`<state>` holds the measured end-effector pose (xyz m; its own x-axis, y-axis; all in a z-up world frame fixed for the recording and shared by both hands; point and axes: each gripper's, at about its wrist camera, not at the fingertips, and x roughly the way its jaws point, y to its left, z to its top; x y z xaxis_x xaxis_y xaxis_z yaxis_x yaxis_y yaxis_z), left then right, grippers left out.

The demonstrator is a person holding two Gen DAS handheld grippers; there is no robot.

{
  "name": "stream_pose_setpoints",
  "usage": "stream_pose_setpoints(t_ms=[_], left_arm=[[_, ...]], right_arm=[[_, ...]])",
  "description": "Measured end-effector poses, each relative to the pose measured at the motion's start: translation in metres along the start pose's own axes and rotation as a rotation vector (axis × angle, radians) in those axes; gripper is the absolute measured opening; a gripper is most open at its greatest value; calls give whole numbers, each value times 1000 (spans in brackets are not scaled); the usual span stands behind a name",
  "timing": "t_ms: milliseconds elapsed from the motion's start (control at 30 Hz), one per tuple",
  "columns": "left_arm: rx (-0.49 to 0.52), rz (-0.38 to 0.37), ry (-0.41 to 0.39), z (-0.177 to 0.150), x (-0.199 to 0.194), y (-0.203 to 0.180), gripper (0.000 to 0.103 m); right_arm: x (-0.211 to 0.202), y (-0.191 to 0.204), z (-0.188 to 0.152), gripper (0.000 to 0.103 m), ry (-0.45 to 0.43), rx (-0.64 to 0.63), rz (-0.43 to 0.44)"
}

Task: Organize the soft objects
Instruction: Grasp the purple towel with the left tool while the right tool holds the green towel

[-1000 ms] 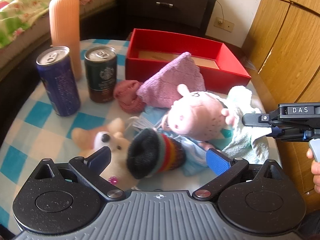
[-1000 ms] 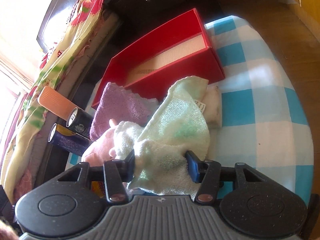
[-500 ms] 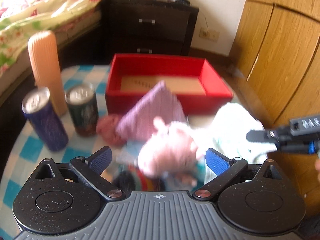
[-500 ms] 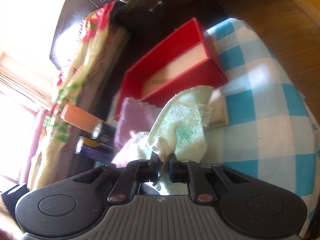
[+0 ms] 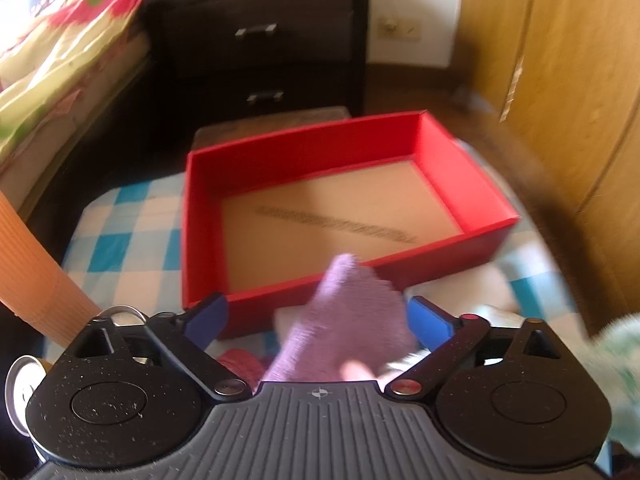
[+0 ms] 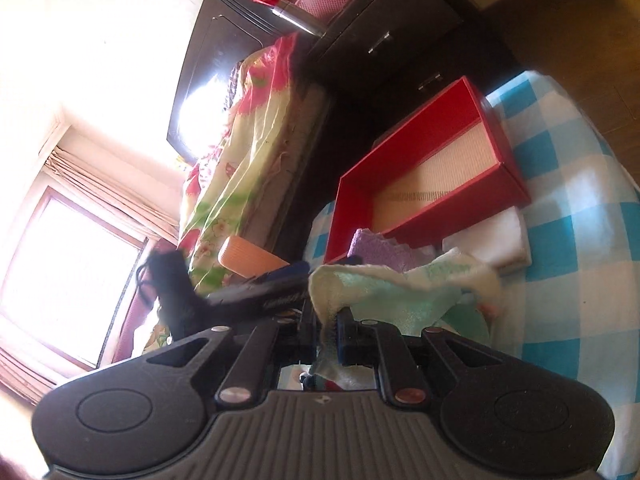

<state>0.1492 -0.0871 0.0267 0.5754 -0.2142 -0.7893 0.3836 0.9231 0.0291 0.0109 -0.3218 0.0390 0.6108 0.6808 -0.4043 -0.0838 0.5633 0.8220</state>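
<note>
My right gripper (image 6: 328, 332) is clamped on a pale green terry towel (image 6: 384, 284), which hangs lifted above the blue-and-white checked tablecloth (image 6: 580, 240). My left gripper (image 5: 316, 314) is spread wide and holds nothing; a lilac knitted cloth (image 5: 348, 320) lies just in front of it. The shallow red cardboard box (image 6: 352, 196) sits near the towel, its tan floor bare. The pinch looks to catch only a thin fold, so I judge the towel could slip free. Its trailing end may also drag the folded white cloth (image 6: 492, 236) beside the box, or snag the box's rim.
</note>
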Motion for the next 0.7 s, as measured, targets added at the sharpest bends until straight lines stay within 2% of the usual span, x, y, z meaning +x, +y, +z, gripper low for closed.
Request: stream_pose_setpoints(t_ms=[33,67,133,233,300,367,433,467,533,700], left_arm=[[-10,-13,27,1,5,3,77],[-24,-22,61,1,10,5,72],[-46,-32,117,0,22,9,48],[-87,-51,180,-6,35,17,39],[-105,-34,189,-8,36,18,31],[-128,-47,176,-12,29,19,25],[-141,-91,178,-15,20,21,6],[-151,-125,190,-17,16,22,6],[-143,-144,189,-23,6,21,4],[-76,-120,210,-42,-15,10,3]], right_arm=[[1,-2,0,0,7,10,4],[1,-4,-1,0,15,18,9],[2,-6,0,0,19,24,9],[3,-7,1,0,21,25,11],[3,-6,0,0,23,27,14],[4,-5,-1,0,26,27,15],[4,-2,-1,0,24,20,10],[4,-2,-1,0,23,18,8],[4,0,0,0,17,15,6],[4,10,-3,0,11,-3,14]])
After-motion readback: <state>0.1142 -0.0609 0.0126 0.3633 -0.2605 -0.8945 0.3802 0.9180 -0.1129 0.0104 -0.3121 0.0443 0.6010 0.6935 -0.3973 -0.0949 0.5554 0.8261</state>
